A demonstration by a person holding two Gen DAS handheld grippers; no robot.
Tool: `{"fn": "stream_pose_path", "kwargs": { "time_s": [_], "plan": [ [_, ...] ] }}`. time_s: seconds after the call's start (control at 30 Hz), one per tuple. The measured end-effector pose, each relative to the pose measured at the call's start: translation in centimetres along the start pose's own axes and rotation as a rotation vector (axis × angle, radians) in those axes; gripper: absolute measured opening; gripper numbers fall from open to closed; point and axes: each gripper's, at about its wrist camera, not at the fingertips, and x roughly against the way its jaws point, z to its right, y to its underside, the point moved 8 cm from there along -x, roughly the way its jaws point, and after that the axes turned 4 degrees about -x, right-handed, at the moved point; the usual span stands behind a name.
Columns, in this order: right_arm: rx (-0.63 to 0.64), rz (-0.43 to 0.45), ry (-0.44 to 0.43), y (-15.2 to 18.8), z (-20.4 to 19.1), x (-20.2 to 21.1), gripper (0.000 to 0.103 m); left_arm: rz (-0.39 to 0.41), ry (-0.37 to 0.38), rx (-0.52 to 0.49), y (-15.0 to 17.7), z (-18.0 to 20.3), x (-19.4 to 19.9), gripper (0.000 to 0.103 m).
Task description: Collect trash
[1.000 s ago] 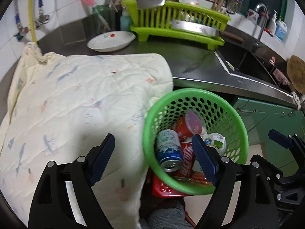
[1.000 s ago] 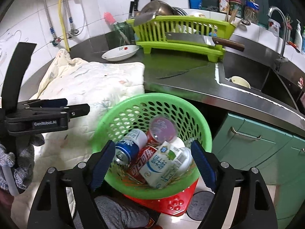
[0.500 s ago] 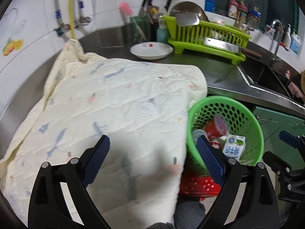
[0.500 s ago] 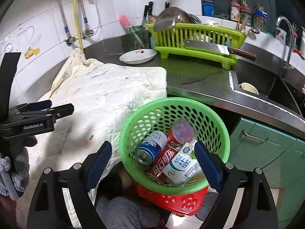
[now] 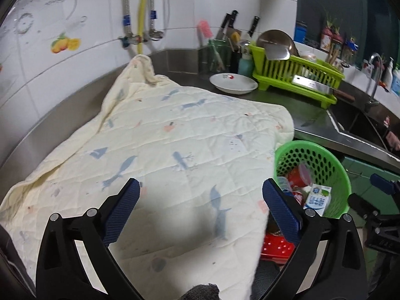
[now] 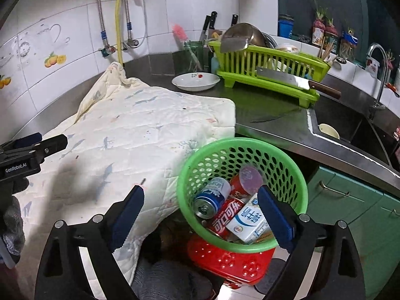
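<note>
A green perforated basket (image 6: 280, 165) sits on a red stool (image 6: 225, 262) beside the counter. It holds a blue can (image 6: 212, 197), a red cola can (image 6: 226, 218), another red can (image 6: 246, 181) and a white milk carton (image 6: 247, 218). The basket also shows in the left wrist view (image 5: 332, 172). My left gripper (image 5: 200, 210) is open and empty over a cream quilted blanket (image 5: 162, 150). My right gripper (image 6: 201, 216) is open and empty, above the basket's near left rim.
The blanket (image 6: 140, 135) covers the left counter. Behind it are a white dish (image 6: 196, 81), a green dish rack (image 6: 270, 72) with a cleaver (image 6: 295, 81), and knives by the wall. A sink (image 6: 350, 130) lies right. Green cabinets (image 6: 350, 200) stand below.
Both grippers have pulled back and up from the basket. The left one has swung left over the blanket. Both stay open and empty.
</note>
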Motion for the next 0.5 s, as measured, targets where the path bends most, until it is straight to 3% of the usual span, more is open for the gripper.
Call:
{"fn": "stream_pose_path", "kwargs": {
  "time_s": [0.23,0.5],
  "plan": [
    [0.029,0.034,0.018,-0.4,-1.6,1.0,0.09,0.045,-0.079,-0.021,0.9,-1.4,2.1,0.098],
    [0.036,0.056,0.006,-0.8,-3.0,2.0,0.091,0.073,-0.098,0.006,1.7,-2.7,3.9,0.098]
  ]
}}
